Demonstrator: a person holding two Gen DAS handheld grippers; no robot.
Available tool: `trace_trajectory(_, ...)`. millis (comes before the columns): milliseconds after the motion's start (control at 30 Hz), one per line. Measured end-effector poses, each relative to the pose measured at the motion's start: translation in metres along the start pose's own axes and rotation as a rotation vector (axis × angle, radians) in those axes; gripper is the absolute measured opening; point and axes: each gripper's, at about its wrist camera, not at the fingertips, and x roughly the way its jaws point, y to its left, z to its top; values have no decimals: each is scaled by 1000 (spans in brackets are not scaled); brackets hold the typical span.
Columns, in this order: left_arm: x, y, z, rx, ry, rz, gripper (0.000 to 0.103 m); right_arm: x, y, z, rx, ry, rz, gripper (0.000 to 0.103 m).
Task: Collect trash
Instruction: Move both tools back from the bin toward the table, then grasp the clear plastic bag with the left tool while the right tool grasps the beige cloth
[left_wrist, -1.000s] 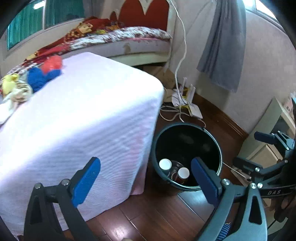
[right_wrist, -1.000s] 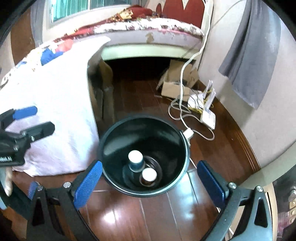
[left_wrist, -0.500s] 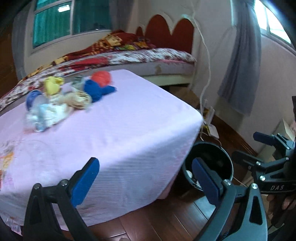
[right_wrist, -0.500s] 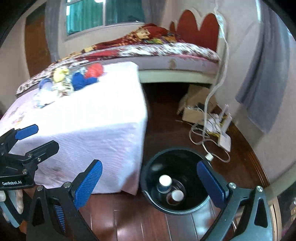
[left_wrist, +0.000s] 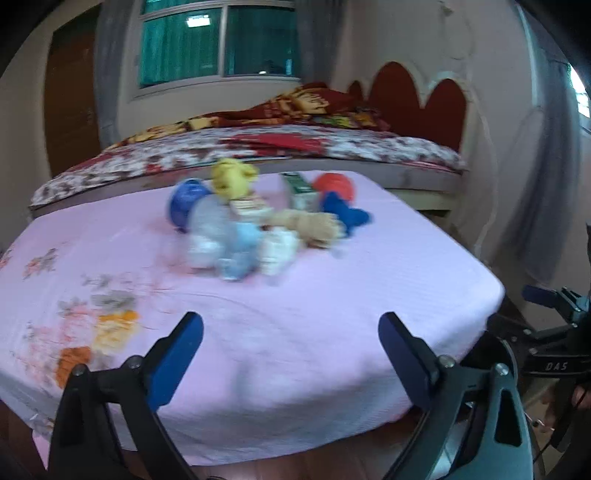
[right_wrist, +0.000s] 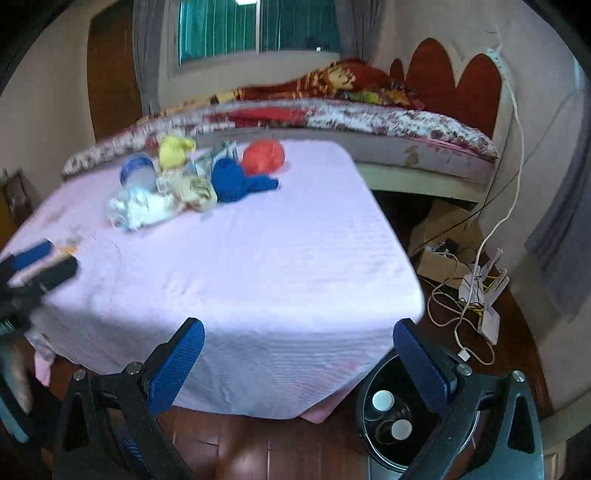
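A heap of trash (left_wrist: 258, 218) lies at the far middle of a table with a pink cloth (left_wrist: 295, 332): blue, yellow and red crumpled pieces, a clear bottle, a small green carton. It also shows in the right wrist view (right_wrist: 195, 181). A black bin (right_wrist: 373, 417) stands on the floor at the table's right corner with two capped bottles (right_wrist: 391, 413) inside. My left gripper (left_wrist: 290, 354) is open and empty over the table's near edge. My right gripper (right_wrist: 299, 358) is open and empty, above the near edge and the bin.
A bed (right_wrist: 369, 122) with a patterned cover and red headboard stands behind the table. Cables, a white router (right_wrist: 487, 302) and a cardboard box (right_wrist: 443, 251) lie on the wooden floor at the right. Grey curtain (right_wrist: 569, 236) hangs at far right.
Both grippers have lifted and tilted up from the bin toward the tabletop. The trash heap now sits in the middle of both views; the bin has dropped to the lower right.
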Motion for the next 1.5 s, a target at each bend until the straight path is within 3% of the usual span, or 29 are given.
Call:
trace_trajectory(200, 18, 46, 7, -37, 3, 67, 84, 16, 30, 30, 22, -24, 75, 103)
trace_trajectory(367, 37, 82, 20, -95, 5, 77, 80, 31, 57, 58, -2, -64, 104, 102)
trace_trajectory(433, 45, 89, 27, -102, 3, 81, 80, 42, 68, 70, -22, -69, 125, 93)
trace_trajectory(500, 54, 92, 33, -100, 10, 77, 78, 57, 79, 84, -45, -56, 140, 77)
trace_trajectory(733, 102, 94, 54, -76, 59, 43, 72, 111, 105, 124, -77, -23, 186, 62)
trace_trajectory(900, 130, 92, 56, -52, 118, 9, 64, 149, 117, 135, -110, 38, 191, 52)
trace_trajectory(1133, 152, 83, 59, -57, 170, -52, 54, 189, 121, 147, -89, 104, 225, 51)
trace_trajectory(1233, 153, 86, 57, -84, 183, -90, 47, 190, 121, 147, -88, 115, 232, 48)
trace_trajectory(1367, 140, 92, 58, -99, 154, -102, 45, 184, 117, 145, -88, 109, 243, 31)
trace_trajectory(1500, 121, 96, 61, -105, 118, -93, 45, 167, 112, 141, -78, 80, 255, 30)
